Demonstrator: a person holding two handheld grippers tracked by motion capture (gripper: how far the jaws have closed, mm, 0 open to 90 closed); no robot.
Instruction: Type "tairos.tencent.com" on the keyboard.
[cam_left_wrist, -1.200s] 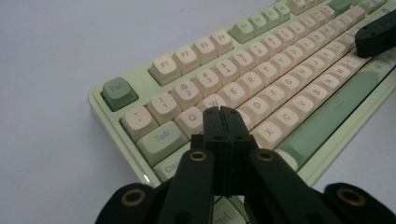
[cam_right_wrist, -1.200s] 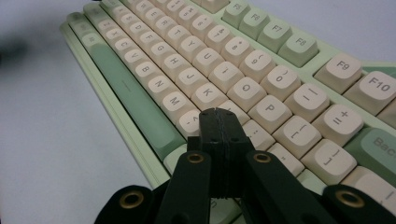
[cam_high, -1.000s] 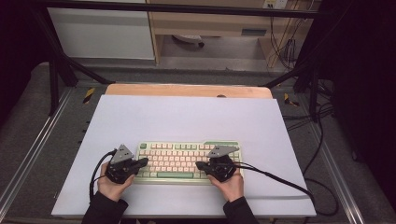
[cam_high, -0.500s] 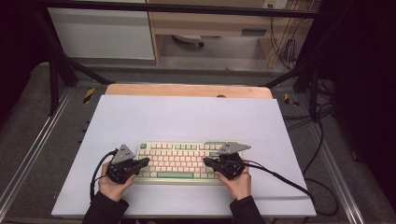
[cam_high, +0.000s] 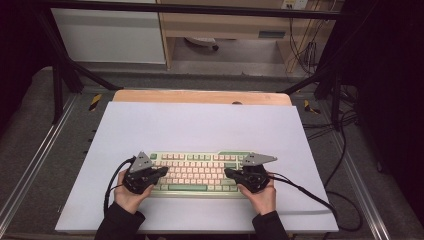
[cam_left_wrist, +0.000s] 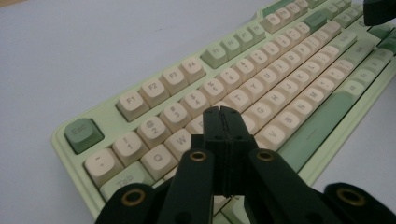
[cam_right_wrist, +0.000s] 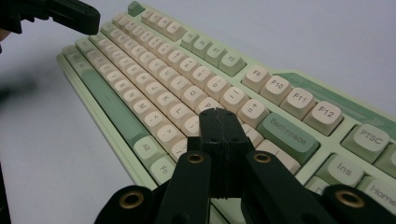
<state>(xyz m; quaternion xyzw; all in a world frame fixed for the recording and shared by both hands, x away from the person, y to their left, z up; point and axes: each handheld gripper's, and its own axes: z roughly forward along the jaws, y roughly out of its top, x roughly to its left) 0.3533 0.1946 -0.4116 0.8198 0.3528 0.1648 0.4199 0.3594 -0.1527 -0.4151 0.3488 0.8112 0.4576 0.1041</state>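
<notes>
While both sets of jaws are pressed together w/ nothing between, left tool (cam_left_wrist: 223, 111) tips sit over the pale-green plastic keyboard's (cam_high: 200, 172) W/E keys; right tool (cam_right_wrist: 217, 113) over keys nr Backspace, on white worktop (cam_high: 200, 125).
</notes>
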